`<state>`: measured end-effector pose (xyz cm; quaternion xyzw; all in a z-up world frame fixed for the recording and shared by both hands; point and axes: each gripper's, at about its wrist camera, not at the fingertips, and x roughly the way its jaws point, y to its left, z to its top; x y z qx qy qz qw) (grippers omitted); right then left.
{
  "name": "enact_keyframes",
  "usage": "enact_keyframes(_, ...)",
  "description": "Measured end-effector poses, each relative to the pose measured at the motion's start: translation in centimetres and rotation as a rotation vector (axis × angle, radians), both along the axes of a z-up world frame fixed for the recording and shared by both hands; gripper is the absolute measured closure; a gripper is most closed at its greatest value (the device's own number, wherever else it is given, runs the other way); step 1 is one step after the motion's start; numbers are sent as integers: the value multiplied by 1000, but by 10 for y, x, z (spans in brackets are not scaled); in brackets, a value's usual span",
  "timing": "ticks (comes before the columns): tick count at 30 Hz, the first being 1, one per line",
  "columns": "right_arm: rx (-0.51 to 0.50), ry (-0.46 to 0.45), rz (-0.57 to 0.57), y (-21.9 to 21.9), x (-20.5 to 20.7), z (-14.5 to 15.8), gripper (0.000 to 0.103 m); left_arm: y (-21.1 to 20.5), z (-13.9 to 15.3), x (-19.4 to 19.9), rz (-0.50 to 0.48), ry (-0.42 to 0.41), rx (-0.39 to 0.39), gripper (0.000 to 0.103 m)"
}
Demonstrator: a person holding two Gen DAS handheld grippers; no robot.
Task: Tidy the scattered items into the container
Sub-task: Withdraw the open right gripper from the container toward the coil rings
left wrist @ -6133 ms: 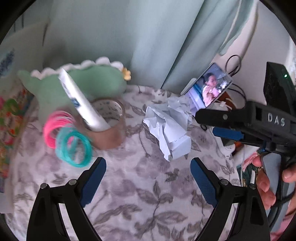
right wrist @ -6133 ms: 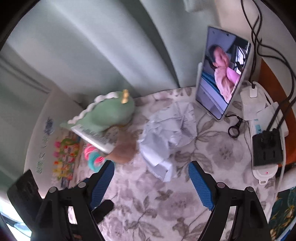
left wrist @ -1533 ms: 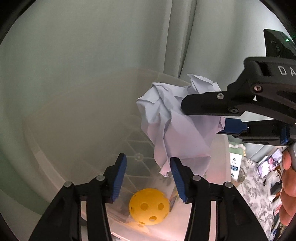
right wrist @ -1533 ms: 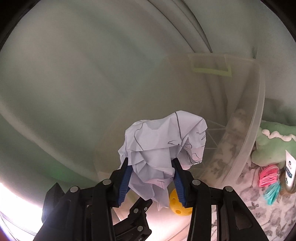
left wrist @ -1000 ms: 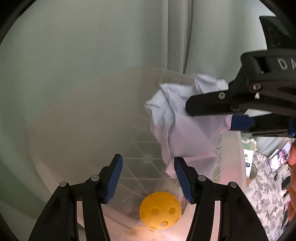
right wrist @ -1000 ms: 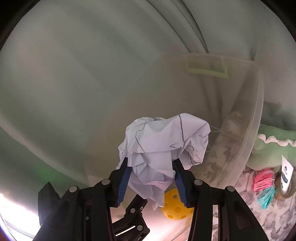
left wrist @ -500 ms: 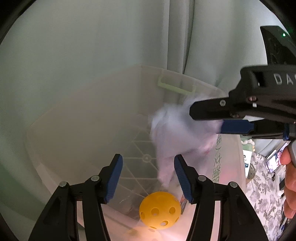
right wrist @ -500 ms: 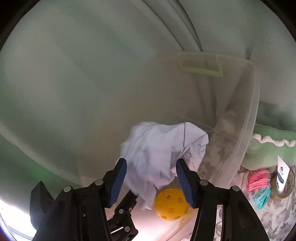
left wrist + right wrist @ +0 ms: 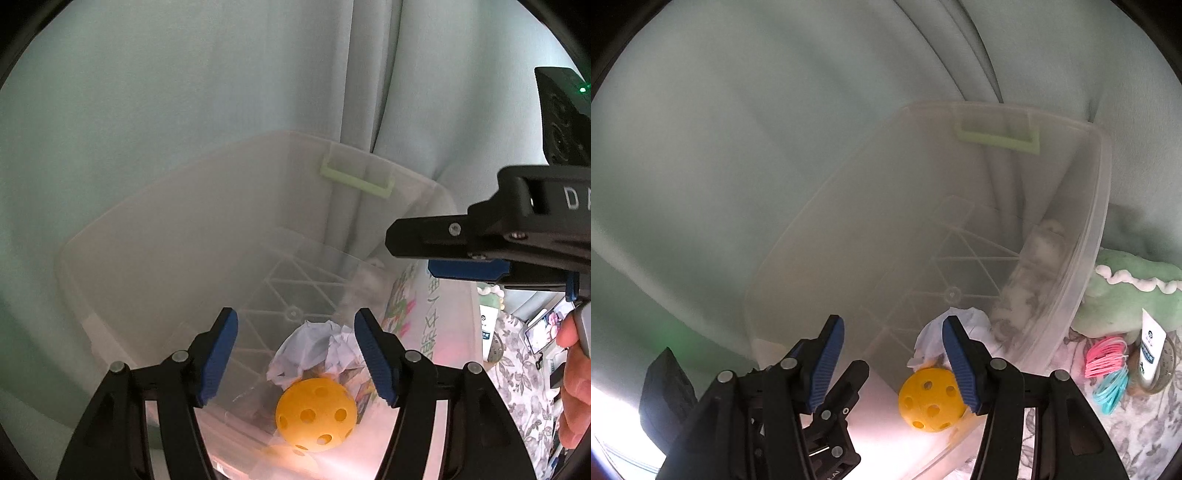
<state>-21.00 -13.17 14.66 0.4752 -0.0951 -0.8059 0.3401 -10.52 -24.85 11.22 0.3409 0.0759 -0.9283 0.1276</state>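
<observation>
Both of our grippers hang over the clear plastic bin point(image 9: 155, 236) with nothing between their blue pads. Our left gripper point(image 9: 295, 354) has its jaws opening, and our right gripper point(image 9: 892, 363) stands with its jaws apart. Just past the left one's fingertips, down on the bin floor, lies the crumpled paper point(image 9: 314, 345), touching the yellow holed ball point(image 9: 316, 413) that sits nearer to us. From the right wrist view we see the same paper only partly, tucked behind the right-hand finger, with the ball below it.

Only the left wrist view shows our right gripper from the side, reaching in over the bin's far corner, with a few fingers of the hand point(image 9: 576, 387) that carries it. Only the right wrist view shows what lies outside the bin on the flowered cloth point(image 9: 1145, 443): pink and teal hair ties point(image 9: 1108, 367), a white tube point(image 9: 1152, 345) and a green plush toy point(image 9: 1126, 291). Farthest off in both views hangs a pale green curtain point(image 9: 184, 92).
</observation>
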Motion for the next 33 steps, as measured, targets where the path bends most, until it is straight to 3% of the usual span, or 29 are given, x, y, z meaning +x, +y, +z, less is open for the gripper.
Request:
enact_keyframes(13, 17, 26, 16, 9, 15, -4, 29, 10, 5, 18, -3, 16, 8, 35)
enact_keyframes(33, 42, 137, 41, 72, 53, 6, 28, 69, 15, 30, -59, 60, 2, 34)
